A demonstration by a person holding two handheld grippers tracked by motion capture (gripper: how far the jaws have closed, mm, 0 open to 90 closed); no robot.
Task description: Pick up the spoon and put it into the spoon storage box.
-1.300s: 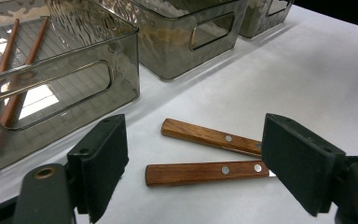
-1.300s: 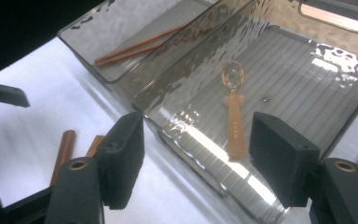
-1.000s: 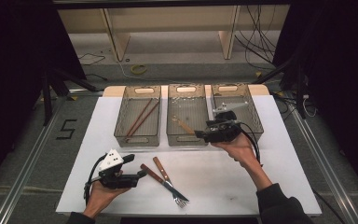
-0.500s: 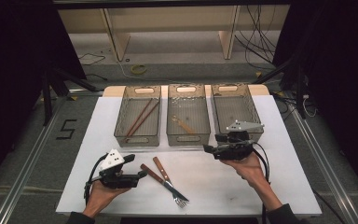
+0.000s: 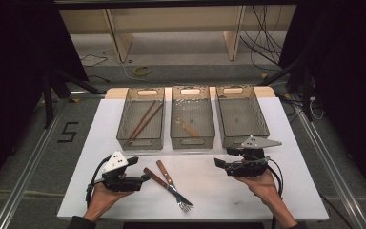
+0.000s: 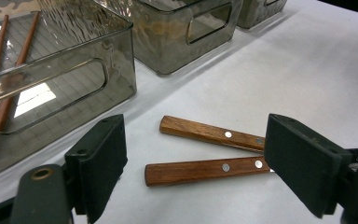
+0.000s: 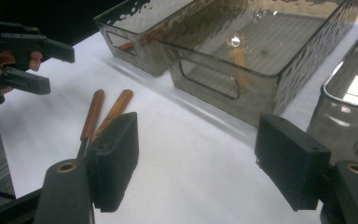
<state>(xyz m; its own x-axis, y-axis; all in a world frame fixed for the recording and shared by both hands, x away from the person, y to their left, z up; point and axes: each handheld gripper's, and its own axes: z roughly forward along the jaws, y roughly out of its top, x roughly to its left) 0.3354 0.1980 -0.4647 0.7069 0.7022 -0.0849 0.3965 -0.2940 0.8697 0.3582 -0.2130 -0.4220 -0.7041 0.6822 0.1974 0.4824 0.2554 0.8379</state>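
The white table (image 5: 295,191) lies in front of you, with three smoked clear bins in a row at its far side. The left bin (image 5: 141,119) holds two brown chopsticks (image 5: 144,119) lying side by side at a slant. The middle bin (image 5: 192,117) holds one small wooden piece (image 5: 187,127); its type cannot be told. The right bin (image 5: 241,114) has a bare floor.

Your left gripper (image 5: 145,178) sits at the near left of the table, held in your left hand (image 5: 102,198), with its jaws spread wide and nothing between them. In the left gripper view, this gripper (image 6: 209,163) points at the two wooden handles just ahead of it.

Your right gripper (image 5: 218,163) sits at the near right, just in front of the right bin, held in your right hand (image 5: 262,183). Its jaws are also spread and hold nothing.

Between the two grippers lie a fork (image 5: 164,183) and a second utensil (image 5: 167,175) with a wooden handle, side by side on the table, handles toward the bins. The two lie close together and converge toward the near end, clear of both grippers.
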